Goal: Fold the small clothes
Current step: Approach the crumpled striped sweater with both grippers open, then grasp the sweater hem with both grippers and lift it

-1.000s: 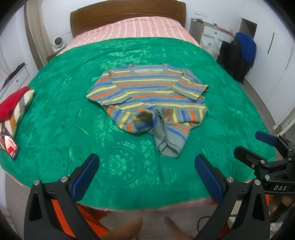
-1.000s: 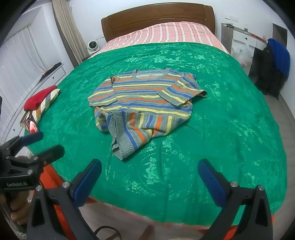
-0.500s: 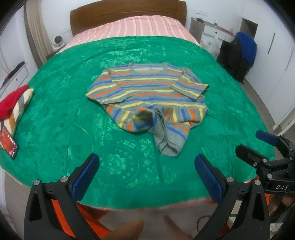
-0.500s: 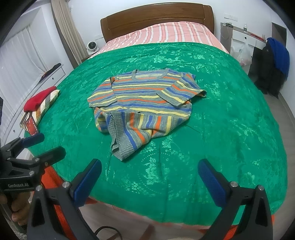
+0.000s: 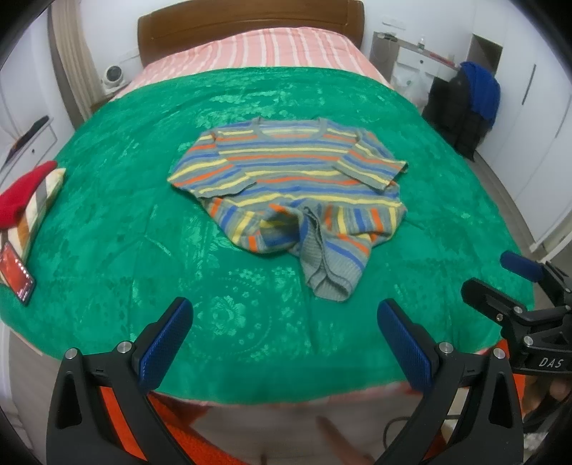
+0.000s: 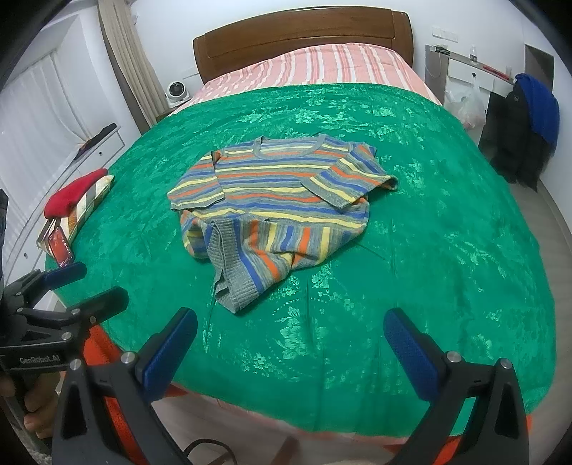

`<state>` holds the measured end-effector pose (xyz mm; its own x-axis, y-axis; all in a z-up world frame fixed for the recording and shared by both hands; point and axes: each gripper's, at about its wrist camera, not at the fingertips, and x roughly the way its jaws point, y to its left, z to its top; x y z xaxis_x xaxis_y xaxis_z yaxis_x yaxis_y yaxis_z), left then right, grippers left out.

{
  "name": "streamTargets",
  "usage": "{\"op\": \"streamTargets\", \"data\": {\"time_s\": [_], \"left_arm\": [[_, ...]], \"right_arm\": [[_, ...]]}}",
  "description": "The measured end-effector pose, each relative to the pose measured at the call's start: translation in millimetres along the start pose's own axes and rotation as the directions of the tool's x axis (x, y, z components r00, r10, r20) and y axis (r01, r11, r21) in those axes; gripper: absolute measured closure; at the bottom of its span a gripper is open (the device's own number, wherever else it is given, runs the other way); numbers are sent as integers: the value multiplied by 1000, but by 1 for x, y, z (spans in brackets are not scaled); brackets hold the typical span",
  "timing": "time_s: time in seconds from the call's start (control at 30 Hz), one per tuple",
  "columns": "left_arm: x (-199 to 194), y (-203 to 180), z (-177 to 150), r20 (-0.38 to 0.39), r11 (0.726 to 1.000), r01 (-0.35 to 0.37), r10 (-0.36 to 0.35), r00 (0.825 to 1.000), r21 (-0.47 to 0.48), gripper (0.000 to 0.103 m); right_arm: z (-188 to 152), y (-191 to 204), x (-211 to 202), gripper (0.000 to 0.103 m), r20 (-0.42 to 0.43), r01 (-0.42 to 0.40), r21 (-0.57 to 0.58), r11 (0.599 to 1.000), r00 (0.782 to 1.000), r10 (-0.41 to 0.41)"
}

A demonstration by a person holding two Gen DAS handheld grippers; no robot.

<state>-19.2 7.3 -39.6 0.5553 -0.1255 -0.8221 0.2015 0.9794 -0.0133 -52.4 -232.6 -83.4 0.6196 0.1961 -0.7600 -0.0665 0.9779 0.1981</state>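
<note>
A small striped sweater (image 5: 289, 179) in grey, blue, orange and yellow lies on the green bedspread (image 5: 125, 221), sleeves folded over its chest and its lower hem bunched toward me. It also shows in the right wrist view (image 6: 275, 200). My left gripper (image 5: 284, 334) is open and empty, held above the near edge of the bed, short of the sweater's hem. My right gripper (image 6: 289, 339) is open and empty, also at the near edge. Each gripper shows in the other's view: the right one (image 5: 500, 286) and the left one (image 6: 93, 286).
A red hat on a striped cushion (image 5: 25, 200) and a red phone (image 5: 16, 275) lie at the bed's left edge. A wooden headboard (image 5: 250, 25) and a pink striped sheet are at the far end. Dark clothes (image 5: 472, 103) hang at the right.
Both grippers have stayed almost still at the near edge of the bed, open. The sweater has not moved.
</note>
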Motion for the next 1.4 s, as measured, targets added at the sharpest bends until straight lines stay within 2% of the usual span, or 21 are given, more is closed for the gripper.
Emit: {"op": "streamTargets", "data": {"time_s": [0.37,0.57,0.63,0.83,0.93,1.0,1.07,1.17,1.2,1.23,1.27,1.3,1.33,1.37,1.4], "left_arm": [[-1,5,1,0,1000,-3,3,1000,6,0],[2,62,3,-11,985,-4,2,1000,-170,0],[2,68,2,-12,982,-6,3,1000,-188,0],[9,54,1,-21,989,-19,16,1000,-148,0],[17,53,1,-20,990,-29,27,999,-138,0],[27,55,-1,-29,990,-43,39,999,-134,0],[35,58,-5,-51,990,-34,27,998,-135,0],[45,61,-15,-82,990,0,-11,997,-139,0],[46,61,-17,-88,990,8,-20,996,-138,0],[47,61,-20,-92,991,15,-27,995,-136,0],[47,62,-21,-93,991,21,-33,995,-135,0],[45,64,-23,-90,990,26,-39,995,-135,0],[43,66,-24,-83,990,31,-43,996,-137,0],[40,69,-26,-73,990,33,-44,996,-139,0],[38,73,-29,-58,989,32,-40,998,-141,0]], "right_arm": [[2,1,-4,0,0,-1,4,1000,1000,1],[7,-22,-17,0,52,53,65,996,997,-56],[6,-31,-20,0,55,67,90,994,996,-72],[3,-33,-8,0,31,68,87,994,997,-70],[4,-22,19,0,47,19,2,1000,999,-19],[3,-16,46,0,8,-27,-38,999,1000,27],[4,-6,87,0,-60,-127,-53,990,990,124],[8,11,129,1,-101,-167,-111,980,983,156],[9,17,144,9,-104,-163,-139,977,983,149],[11,22,157,29,-110,-167,-166,972,983,150],[11,24,173,42,-133,-170,-184,968,980,147],[11,22,176,59,-137,-154,-175,972,982,131],[11,14,173,74,-131,-169,-129,977,980,152],[10,0,162,82,-125,-219,-53,974,969,211],[5,-13,151,85,-121,-251,2,968,961,250]]}}
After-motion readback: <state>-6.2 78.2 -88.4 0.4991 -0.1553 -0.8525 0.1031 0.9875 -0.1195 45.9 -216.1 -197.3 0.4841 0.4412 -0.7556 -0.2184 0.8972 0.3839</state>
